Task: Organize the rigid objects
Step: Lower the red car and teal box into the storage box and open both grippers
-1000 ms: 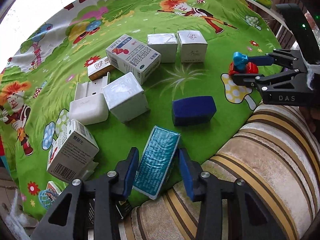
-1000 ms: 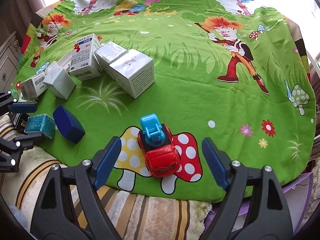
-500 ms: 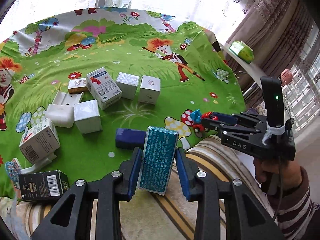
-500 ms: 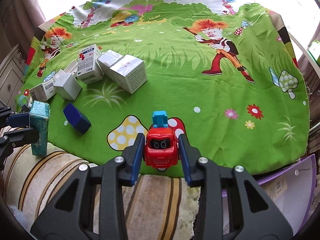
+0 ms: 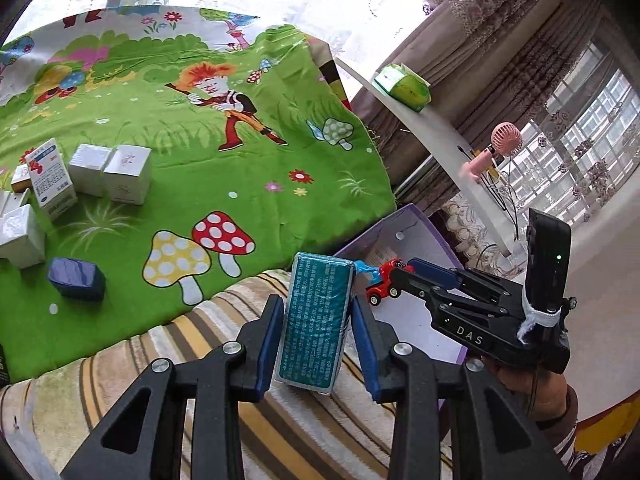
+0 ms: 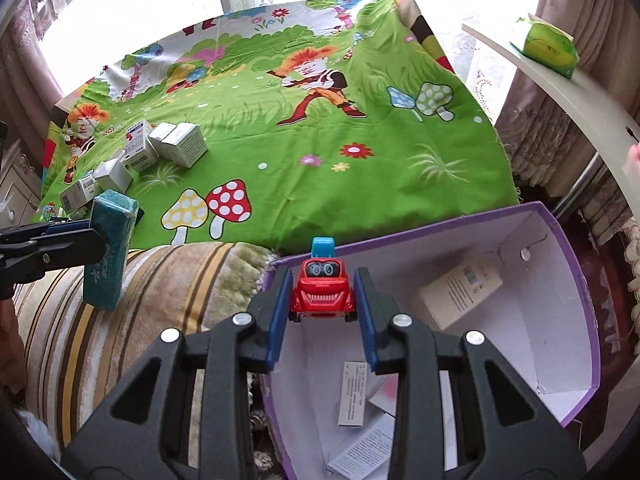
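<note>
A green cartoon-print cloth [image 6: 304, 168] is being used as the work surface; a cluster of white cartons [image 6: 176, 146] is lying at its far left, and a dark blue block [image 5: 77, 279] is sitting apart from them near the cloth's front edge; a striped plush cover [image 6: 160, 276] is showing between cloth and box. A purple box [image 6: 576, 280] with a white inside is standing open at the right, with a cream carton [image 6: 460, 290] and loose paper slips lying in it; a green packet [image 6: 550, 46] is resting on a white shelf beyond.

The red toy car [image 6: 324, 296] (blue seat on top, grinning face toward the camera) is being gripped by the right gripper [image 6: 322, 320] at the box's near-left corner; its jaws have just been closing onto the car. The teal box [image 5: 316, 320], upright and covered in fine print, is being clamped between the pads of the left gripper [image 5: 316, 344] over the striped cover, just left of the purple box.
</note>
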Available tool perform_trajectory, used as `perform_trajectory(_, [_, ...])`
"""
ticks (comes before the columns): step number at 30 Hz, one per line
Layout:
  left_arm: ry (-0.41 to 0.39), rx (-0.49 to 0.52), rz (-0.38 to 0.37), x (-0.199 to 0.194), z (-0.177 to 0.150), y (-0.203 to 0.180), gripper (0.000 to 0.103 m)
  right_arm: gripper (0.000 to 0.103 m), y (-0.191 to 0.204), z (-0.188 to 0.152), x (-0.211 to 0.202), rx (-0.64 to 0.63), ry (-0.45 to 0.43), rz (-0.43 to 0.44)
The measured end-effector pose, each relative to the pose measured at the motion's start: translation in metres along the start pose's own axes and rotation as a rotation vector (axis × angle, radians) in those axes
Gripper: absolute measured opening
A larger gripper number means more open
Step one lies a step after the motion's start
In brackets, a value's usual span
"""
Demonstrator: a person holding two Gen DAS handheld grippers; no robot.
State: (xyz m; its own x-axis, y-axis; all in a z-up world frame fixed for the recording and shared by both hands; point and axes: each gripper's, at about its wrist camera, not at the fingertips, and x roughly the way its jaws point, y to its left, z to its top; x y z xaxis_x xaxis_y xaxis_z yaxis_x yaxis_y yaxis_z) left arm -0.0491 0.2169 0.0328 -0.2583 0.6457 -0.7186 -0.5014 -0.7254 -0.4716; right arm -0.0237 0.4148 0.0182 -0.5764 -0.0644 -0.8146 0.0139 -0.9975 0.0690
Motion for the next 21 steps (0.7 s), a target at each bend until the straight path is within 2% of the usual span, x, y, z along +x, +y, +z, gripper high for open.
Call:
perform_trajectory(2, [0.025,0.02,-0.074,0.013,0.0,-0.015,0.039,0.036,-0.015,-0.006,-0.009,0.029,-0.009,-0.02])
perform_trajectory(3, [0.059,0.029,-0.085,0.02,-0.001,-0.021,0.05,0.036,-0.021,-0.008,-0.013,0.046,-0.012,-0.03])
perform_trajectory(4, [0.07,0.036,-0.059,0.024,-0.002,-0.025,0.062,0.036,-0.029,-0.011,-0.017,0.065,-0.012,-0.041])
perform_trajectory(6, [0.044,0.038,-0.034,0.022,-0.007,-0.025,0.068,0.036,-0.043,-0.014,-0.022,0.096,-0.011,-0.069])
perform_trajectory(8, [0.018,-0.011,-0.055,0.014,-0.009,-0.015,0.068,0.039,-0.056,-0.017,-0.027,0.13,-0.022,-0.086])
perform_trajectory(12, [-0.076,-0.087,-0.09,-0.008,-0.017,0.005,0.068,0.07,-0.079,-0.018,-0.042,0.193,-0.059,-0.124])
perform_trajectory(14, [-0.117,-0.094,-0.104,-0.02,-0.022,0.011,0.071,0.071,-0.088,-0.018,-0.052,0.214,-0.078,-0.136])
perform_trajectory(17, [-0.153,-0.075,-0.075,-0.037,-0.026,0.015,0.071,0.072,-0.097,-0.019,-0.059,0.227,-0.08,-0.161])
perform_trajectory(21, [-0.145,-0.11,-0.076,-0.042,-0.032,0.026,0.071,0.073,-0.105,-0.025,-0.052,0.237,-0.037,-0.176])
